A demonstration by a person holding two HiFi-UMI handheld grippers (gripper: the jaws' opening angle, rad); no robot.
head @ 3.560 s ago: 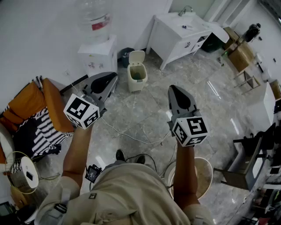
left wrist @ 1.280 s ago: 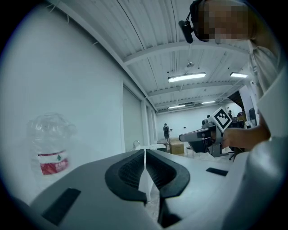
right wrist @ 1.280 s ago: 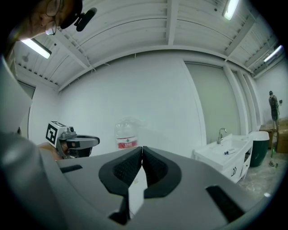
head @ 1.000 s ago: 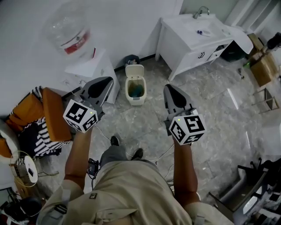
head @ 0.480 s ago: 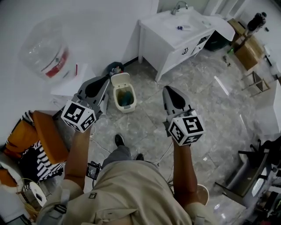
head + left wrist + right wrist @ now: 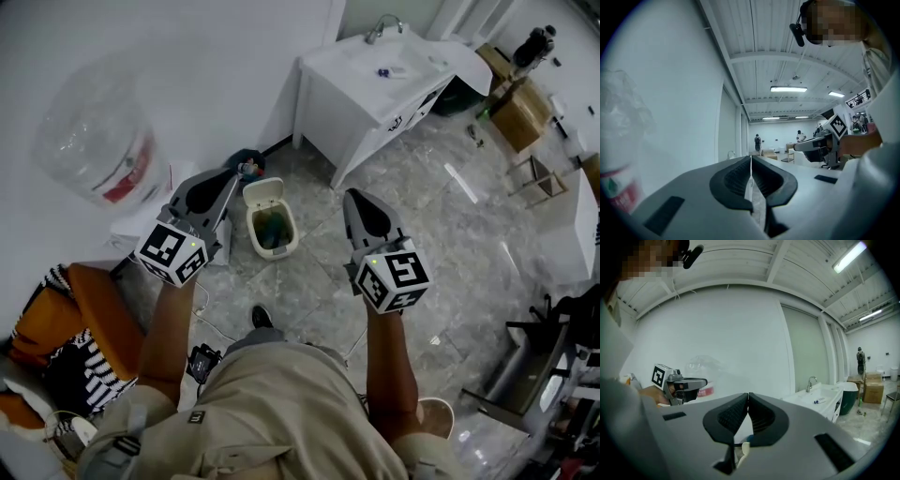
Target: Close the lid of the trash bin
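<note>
Head view is showing the trash bin [image 6: 272, 232] standing on the floor between the two gripper tips, its lid [image 6: 262, 192] tilting open toward the far wall, so the closing is not yet beginning. The left gripper [image 6: 234, 178] and right gripper [image 6: 355, 197] are both clenching on nothing. Compared with earlier, the person is standing nearer the bin.

Left tongs [image 6: 236, 174] closed, right tongs [image 6: 355, 195] closed
</note>
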